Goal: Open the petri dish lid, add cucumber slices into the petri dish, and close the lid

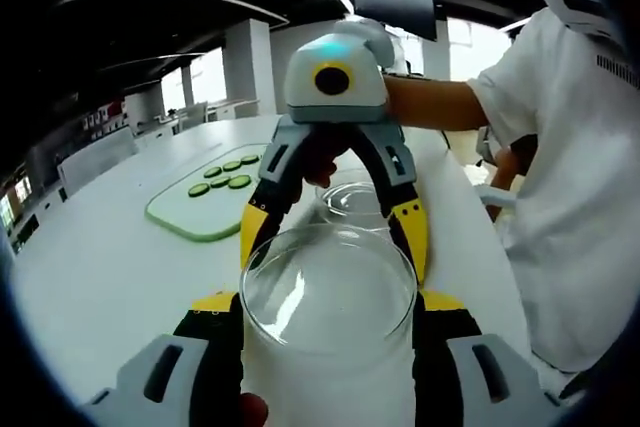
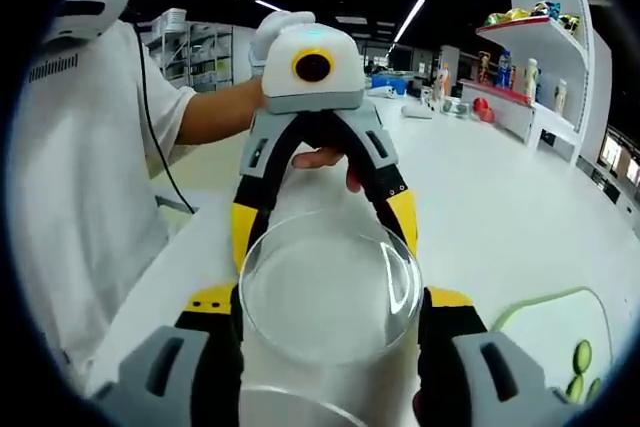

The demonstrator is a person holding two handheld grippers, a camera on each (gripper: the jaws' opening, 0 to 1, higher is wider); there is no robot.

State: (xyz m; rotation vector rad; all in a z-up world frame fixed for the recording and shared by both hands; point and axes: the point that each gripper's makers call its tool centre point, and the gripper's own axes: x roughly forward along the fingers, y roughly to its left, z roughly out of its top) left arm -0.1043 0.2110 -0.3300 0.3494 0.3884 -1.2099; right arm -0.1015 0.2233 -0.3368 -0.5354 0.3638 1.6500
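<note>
Clear petri dish lid (image 1: 328,292) held up above the white table (image 1: 110,267), clamped from opposite sides by both grippers.

Left gripper (image 1: 328,332) and right gripper (image 2: 330,322) each closed on its rim. Below: open petri dish (image 1: 352,199); cucumber slices (image 1: 224,174) on pale green board (image 1: 185,215). No legible writing.

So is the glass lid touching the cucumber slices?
Apart. The left gripper view shows the glass lid near the camera, with bare table between it and the cucumber slices on the green board.
</note>
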